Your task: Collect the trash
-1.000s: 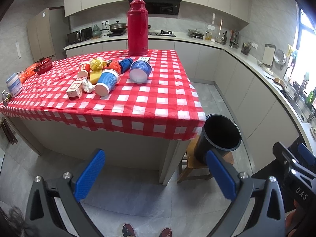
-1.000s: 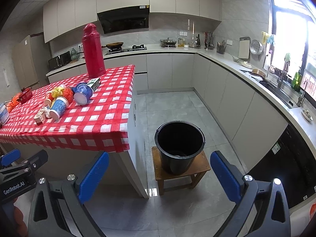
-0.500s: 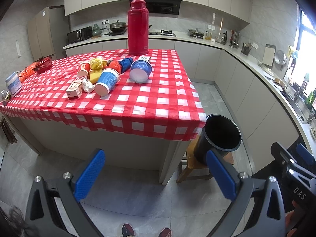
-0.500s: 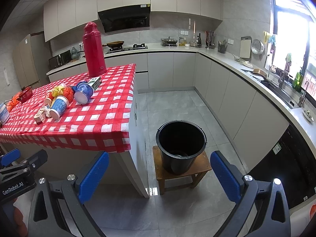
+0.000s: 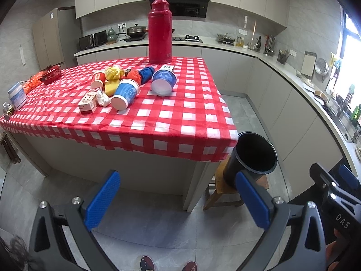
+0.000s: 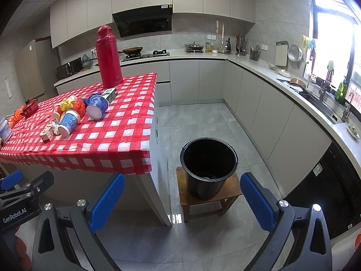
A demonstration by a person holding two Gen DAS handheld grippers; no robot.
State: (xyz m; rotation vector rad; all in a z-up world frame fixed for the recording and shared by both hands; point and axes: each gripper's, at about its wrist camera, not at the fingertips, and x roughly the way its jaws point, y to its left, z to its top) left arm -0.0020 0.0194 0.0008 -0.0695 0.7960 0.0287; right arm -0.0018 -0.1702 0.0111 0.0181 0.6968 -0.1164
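Note:
Trash lies in a heap on the red checked table (image 5: 171, 117): two tipped blue paper cups (image 5: 125, 93) (image 5: 163, 82), a red cup (image 5: 98, 79), a yellow crumpled wrapper (image 5: 114, 73), a small carton (image 5: 88, 101) and white crumpled paper (image 5: 103, 98). The same heap shows in the right wrist view, with one blue cup (image 6: 97, 107) nearest the edge. A black bucket (image 6: 208, 167) stands on a wooden stool (image 6: 207, 201) right of the table. My left gripper (image 5: 178, 199) is open and empty, well short of the table. My right gripper (image 6: 180, 201) is open too, low before the bucket.
A tall red thermos (image 5: 159, 31) stands at the table's far edge. A white jar (image 5: 16, 96) and a red pot (image 5: 50, 74) sit at the left end. Grey counters (image 6: 282, 76) wrap round the back and right. Grey floor tiles (image 6: 198, 117) lie between table and cabinets.
Both views have drifted slightly closer to the table and bucket. The grippers stay open and nothing on the table has moved.

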